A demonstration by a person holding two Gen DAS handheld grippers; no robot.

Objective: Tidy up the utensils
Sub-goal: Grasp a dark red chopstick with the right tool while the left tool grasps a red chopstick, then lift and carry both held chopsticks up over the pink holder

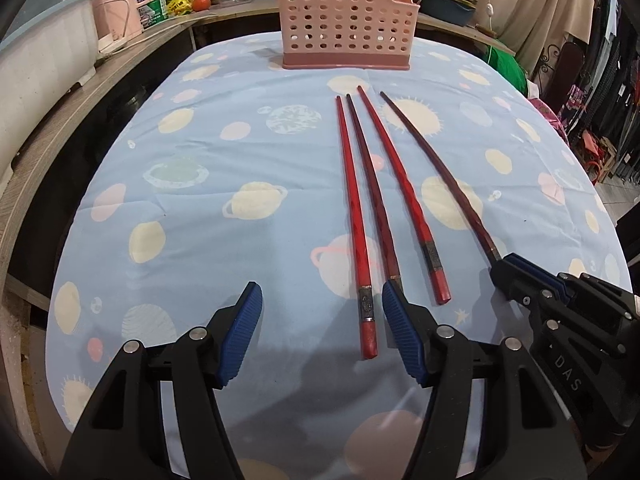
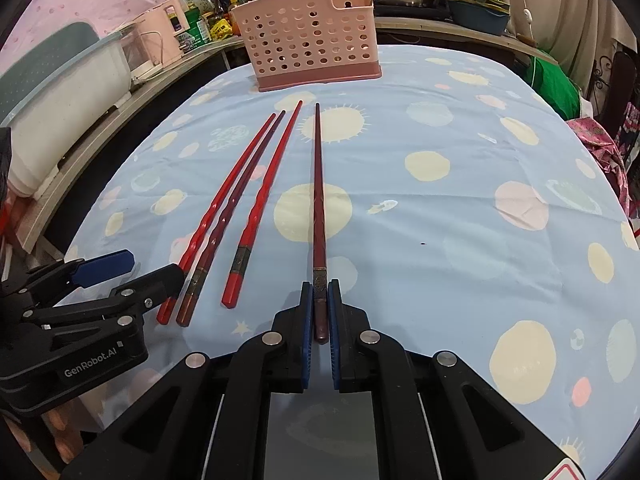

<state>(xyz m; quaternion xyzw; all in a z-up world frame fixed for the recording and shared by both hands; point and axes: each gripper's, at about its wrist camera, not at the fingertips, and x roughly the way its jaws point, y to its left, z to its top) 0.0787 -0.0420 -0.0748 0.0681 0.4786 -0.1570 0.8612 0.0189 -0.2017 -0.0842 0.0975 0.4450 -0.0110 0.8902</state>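
Right gripper [image 2: 320, 292] pinches the dark chopstick [image 2: 318, 184]; left gripper [image 1: 322, 300] gapes over bare tablecloth [image 1: 192, 240].

Both tools share one build. The left gripper [image 1: 322, 320] has black plastic arms with triangular cut-outs, round silver pivot pins at the joints, and ribbed blue pads [image 1: 242, 332] on the inner faces of its fingers. Seen from the other camera, its body carries white "GenRobot.AI" lettering and a small cross-head screw. The right gripper [image 2: 320, 312] matches it: black linkages, silver pins, thin blue pads; its side reads "DAS".
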